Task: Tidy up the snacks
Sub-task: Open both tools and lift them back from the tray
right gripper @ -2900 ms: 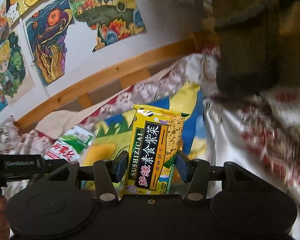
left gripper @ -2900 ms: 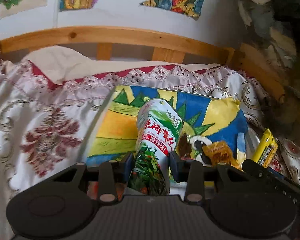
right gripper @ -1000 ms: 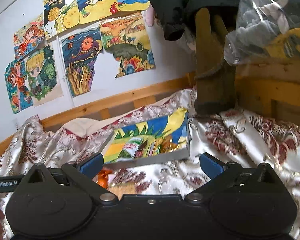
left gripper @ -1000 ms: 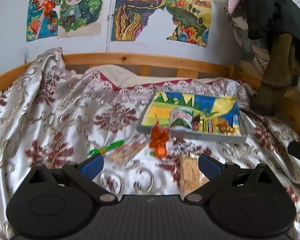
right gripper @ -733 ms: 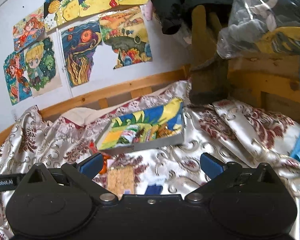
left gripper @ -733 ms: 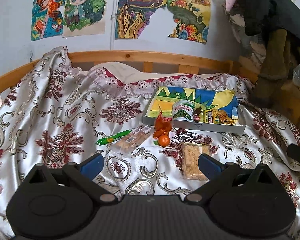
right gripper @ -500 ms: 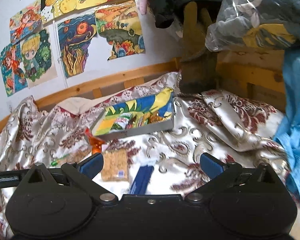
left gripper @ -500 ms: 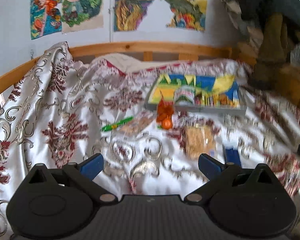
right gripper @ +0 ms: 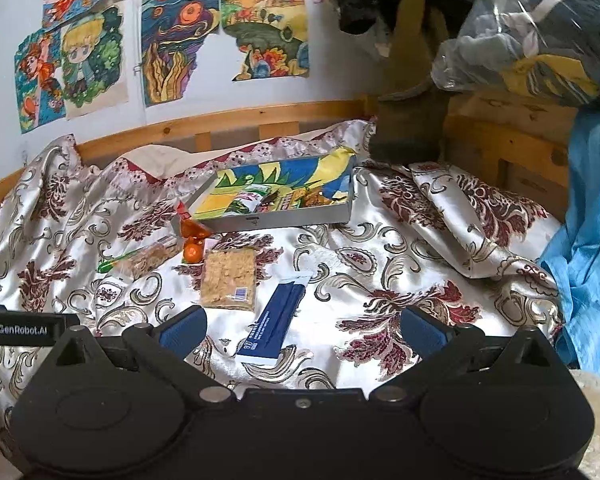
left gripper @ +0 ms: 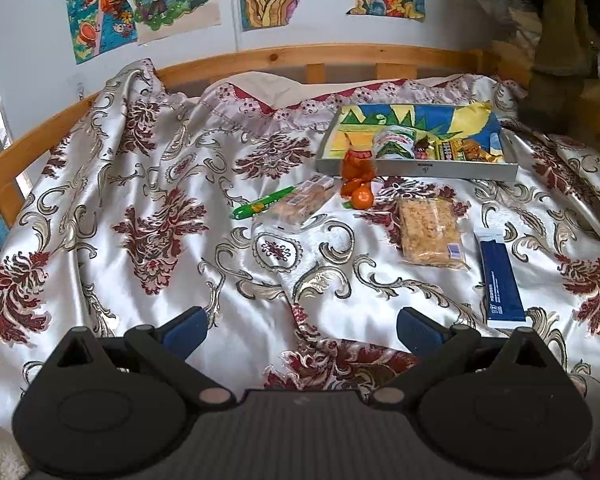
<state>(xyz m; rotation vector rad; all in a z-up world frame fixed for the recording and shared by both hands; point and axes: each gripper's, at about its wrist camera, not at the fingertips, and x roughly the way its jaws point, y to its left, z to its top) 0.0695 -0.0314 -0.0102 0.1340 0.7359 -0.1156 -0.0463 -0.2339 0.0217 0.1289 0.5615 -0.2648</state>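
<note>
The left gripper is wide open and holds nothing; its blue pads hang above the bedspread and touch no snack. The right gripper is also wide open and empty, with its jaws standing far apart over the same cloth. In the right wrist view, the blue pack lies between the two fingers but further away on the bed, apart from them.

The tray sits at the far side of the bed, near the wooden rail. It has a grey wall and a colourful picture on its bottom. Inside it lie a green and white bag, a yellow bar and some small brown sweets, all close together along the front wall.

The other snacks lie on the bedspread in front of the tray. An orange wrapper leans at the tray's front left corner, and a small orange fruit is just below it. To the left are a clear cracker pack and a green stick, touching each other. To the right are a clear pack of crispy squares and the blue pack, side by side.
</note>
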